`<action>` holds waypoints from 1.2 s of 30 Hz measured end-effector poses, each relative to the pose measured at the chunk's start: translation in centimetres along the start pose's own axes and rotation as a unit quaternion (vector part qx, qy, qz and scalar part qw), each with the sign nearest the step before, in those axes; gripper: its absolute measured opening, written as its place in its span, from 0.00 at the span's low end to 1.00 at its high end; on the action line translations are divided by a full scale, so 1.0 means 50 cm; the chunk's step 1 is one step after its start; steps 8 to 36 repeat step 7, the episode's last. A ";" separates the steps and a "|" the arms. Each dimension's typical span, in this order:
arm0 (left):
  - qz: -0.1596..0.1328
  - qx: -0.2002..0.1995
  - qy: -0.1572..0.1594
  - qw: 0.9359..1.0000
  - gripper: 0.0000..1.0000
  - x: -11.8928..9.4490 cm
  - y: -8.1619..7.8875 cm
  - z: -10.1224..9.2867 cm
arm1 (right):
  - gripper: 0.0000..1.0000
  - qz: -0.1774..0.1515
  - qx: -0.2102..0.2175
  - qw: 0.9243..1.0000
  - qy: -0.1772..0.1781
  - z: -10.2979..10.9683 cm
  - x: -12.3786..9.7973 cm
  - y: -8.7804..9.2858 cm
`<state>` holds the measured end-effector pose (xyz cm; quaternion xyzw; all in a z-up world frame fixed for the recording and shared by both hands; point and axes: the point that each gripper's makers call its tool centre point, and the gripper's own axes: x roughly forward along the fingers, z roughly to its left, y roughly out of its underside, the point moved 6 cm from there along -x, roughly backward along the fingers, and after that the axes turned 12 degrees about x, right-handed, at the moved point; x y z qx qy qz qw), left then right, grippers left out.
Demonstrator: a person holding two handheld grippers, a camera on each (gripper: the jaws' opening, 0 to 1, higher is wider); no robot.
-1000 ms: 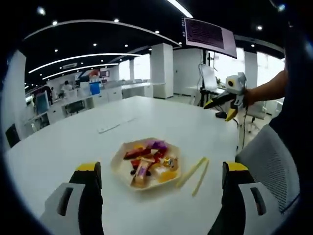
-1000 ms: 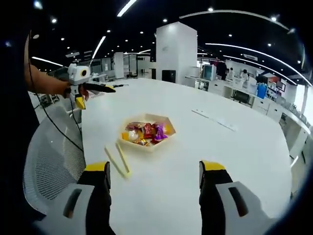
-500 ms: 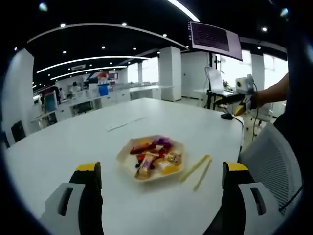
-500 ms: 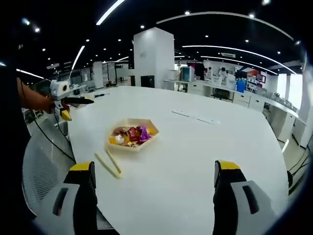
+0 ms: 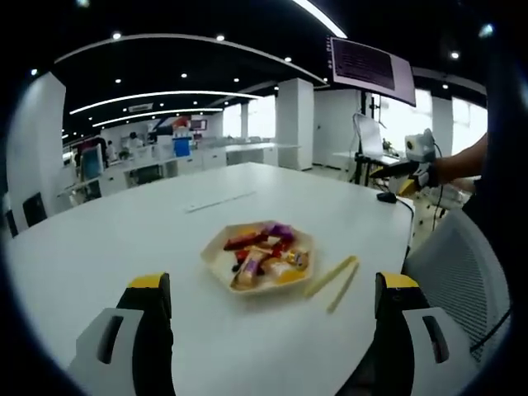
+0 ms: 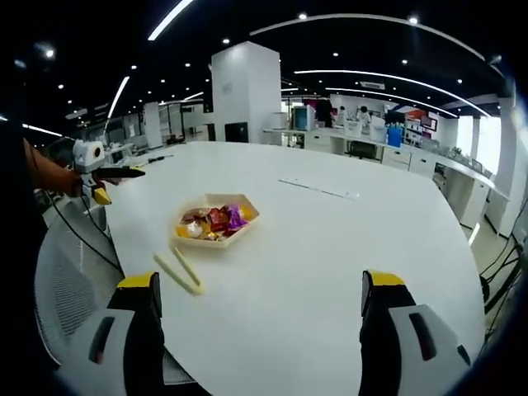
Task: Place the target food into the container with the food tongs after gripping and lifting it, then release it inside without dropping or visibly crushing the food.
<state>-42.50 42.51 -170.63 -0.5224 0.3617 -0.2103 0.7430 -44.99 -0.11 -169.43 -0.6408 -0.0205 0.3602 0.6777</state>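
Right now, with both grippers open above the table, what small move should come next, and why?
Probably lower the right gripper toward the pale yellow food tongs lying untouched on the white table beside the beige hexagonal tray of wrapped snacks. Its jaws stand wide apart and empty, and nothing can be lifted until the tongs are in hand.

Surface: a big white table [image 5: 124,247], rounded at the edge, also seen in the right gripper view [image 6: 330,247].
Centre: a pale hexagonal tray [image 5: 216,262] resting flat on the tabletop, heaped with wrapped snacks [image 5: 266,254] in red, purple, orange and yellow; same tray [image 6: 247,219] and snacks [image 6: 211,223] in the right gripper view.
Beside the tray: pale yellow food tongs [image 5: 332,279] lying flat on the table, near the tray but apart from it, toward the table's edge [image 6: 178,271].
Farther back: a thin flat white strip [image 5: 216,200] lying on the top, well apart from the tray [image 6: 318,189].
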 end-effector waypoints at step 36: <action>-0.006 -0.001 0.011 1.000 0.99 0.000 -0.002 -0.008 | 0.99 0.002 0.004 1.000 0.009 -0.005 -0.014 0.012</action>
